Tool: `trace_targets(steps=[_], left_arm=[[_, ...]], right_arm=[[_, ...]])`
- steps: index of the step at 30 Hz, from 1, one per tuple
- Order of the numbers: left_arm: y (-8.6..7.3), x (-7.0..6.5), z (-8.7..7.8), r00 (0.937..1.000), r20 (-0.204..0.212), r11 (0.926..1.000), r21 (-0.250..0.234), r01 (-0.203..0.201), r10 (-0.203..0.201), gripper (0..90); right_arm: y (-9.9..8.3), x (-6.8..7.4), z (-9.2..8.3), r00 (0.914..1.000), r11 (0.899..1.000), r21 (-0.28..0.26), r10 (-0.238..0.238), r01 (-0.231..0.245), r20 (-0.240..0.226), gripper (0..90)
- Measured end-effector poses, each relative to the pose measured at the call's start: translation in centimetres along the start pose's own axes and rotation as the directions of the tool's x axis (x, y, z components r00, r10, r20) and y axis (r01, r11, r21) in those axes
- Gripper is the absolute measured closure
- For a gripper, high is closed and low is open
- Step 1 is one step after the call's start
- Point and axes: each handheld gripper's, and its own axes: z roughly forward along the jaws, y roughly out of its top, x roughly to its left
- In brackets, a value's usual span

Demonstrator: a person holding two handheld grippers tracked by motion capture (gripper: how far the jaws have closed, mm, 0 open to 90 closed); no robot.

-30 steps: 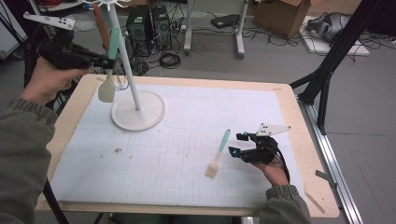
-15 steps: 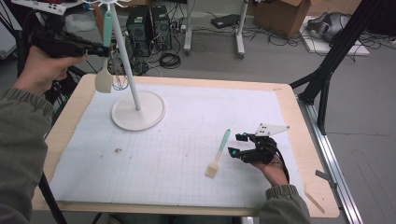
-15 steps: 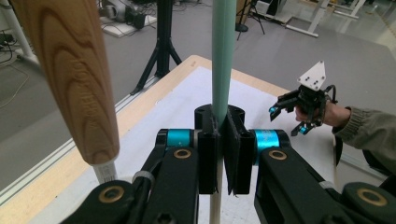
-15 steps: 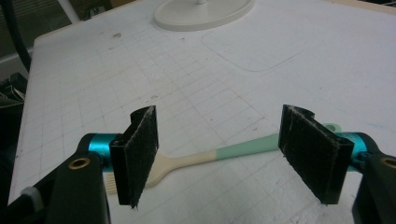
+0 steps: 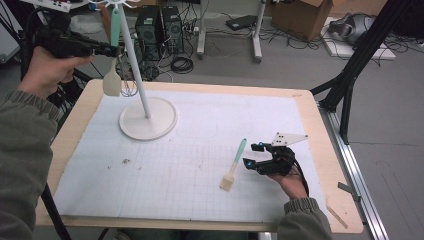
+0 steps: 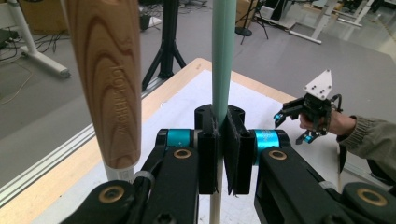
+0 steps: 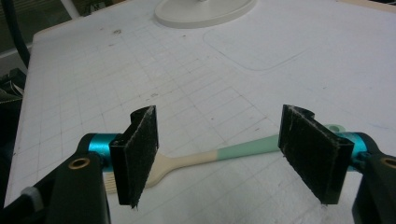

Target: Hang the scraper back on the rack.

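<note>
My left gripper point(image 5: 107, 49), clamping the mint-handled cream spatula point(image 5: 113, 75), rose higher beside the white stand pole point(image 5: 135, 60); right gripper point(image 5: 255, 156) stayed open.

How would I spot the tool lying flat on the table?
Start at the white round-based stand, then look toward the table's near right. On the gridded mat lies a small brush beside the right gripper. Its mint-green handle end and pale bristle head set it apart.
</note>
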Motion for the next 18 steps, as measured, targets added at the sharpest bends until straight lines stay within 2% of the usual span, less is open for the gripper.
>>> trace_targets(steps=[10, 18], left_arm=[[-0.08, 0.55, 0.36, 0.9995, -0.02, 0.9997, 0.007, 0.022, -0.022, 84.2], [-0.08, 0.43, 0.18, 0.9984, -0.054, 0.9997, 0.015, 0.019, -0.018, 82.9]], right_arm=[[0.05, 0.06, 0.17, 1.0, 1.0, 0.001, -0.007, 0.007, -0.002, 28.0], [0.04, 0.02, 0.19, 1.0, 1.0, -0.002, -0.006, 0.006, -0.008, 28.0]])
